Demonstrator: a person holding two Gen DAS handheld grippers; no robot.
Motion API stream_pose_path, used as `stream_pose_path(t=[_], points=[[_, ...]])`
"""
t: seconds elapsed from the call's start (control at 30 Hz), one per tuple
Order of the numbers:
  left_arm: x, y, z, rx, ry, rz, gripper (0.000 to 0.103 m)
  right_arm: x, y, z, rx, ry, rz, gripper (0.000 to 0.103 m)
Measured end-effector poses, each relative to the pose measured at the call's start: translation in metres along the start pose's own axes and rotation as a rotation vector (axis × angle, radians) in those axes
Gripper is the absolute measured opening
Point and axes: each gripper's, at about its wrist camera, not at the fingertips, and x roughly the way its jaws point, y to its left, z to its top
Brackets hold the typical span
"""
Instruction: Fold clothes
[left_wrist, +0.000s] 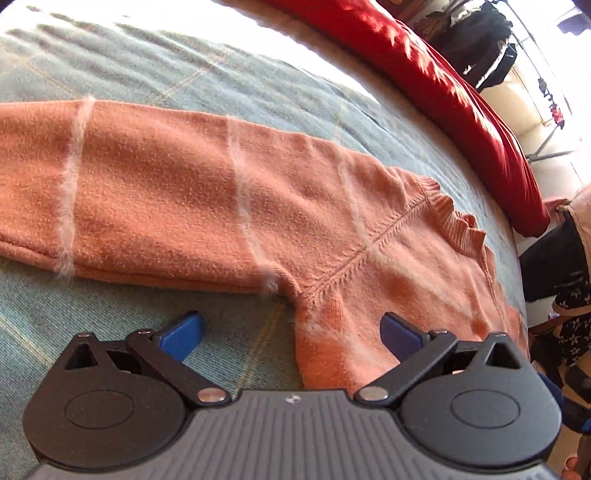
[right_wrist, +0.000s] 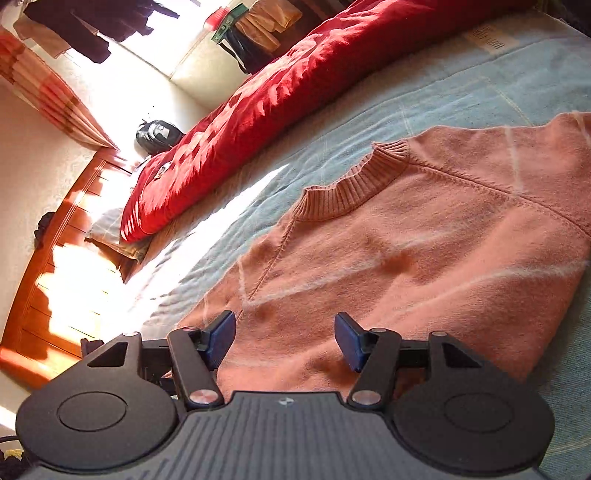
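Observation:
An orange knitted sweater (left_wrist: 207, 192) with thin white stripes lies flat on a pale blue bedspread (left_wrist: 140, 74). In the left wrist view one sleeve stretches away to the left and the ribbed collar (left_wrist: 458, 225) sits at the right. My left gripper (left_wrist: 291, 332) hovers open over the armpit seam, nothing between its blue pads. In the right wrist view the sweater (right_wrist: 424, 251) shows its body and collar (right_wrist: 354, 184). Above the sweater's near part my right gripper (right_wrist: 284, 339) stands open, its pads apart and clear of the fabric.
A red quilt (right_wrist: 295, 96) lies bunched along the far side of the bed, also seen as the red quilt (left_wrist: 443, 81). A wooden bed frame (right_wrist: 55, 280) and a dark backpack (right_wrist: 157, 134) are at the left. A person's dark clothing (left_wrist: 554, 266) stands beside the bed's edge.

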Motion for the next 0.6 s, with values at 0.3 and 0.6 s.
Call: stream_pose_path(t=[0.3, 0.6], points=[[-0.07, 0.081, 0.005, -0.135, -0.134, 0.161, 0.101, 0.019, 0.022, 0.001, -0.029, 0.025, 0.007, 0.064], [-0.14, 0.152, 0.031, -0.214, -0.384, 0.275, 0.101, 0.057, 0.064, 0.003, -0.101, 0.088, 0.045, 0.064]])
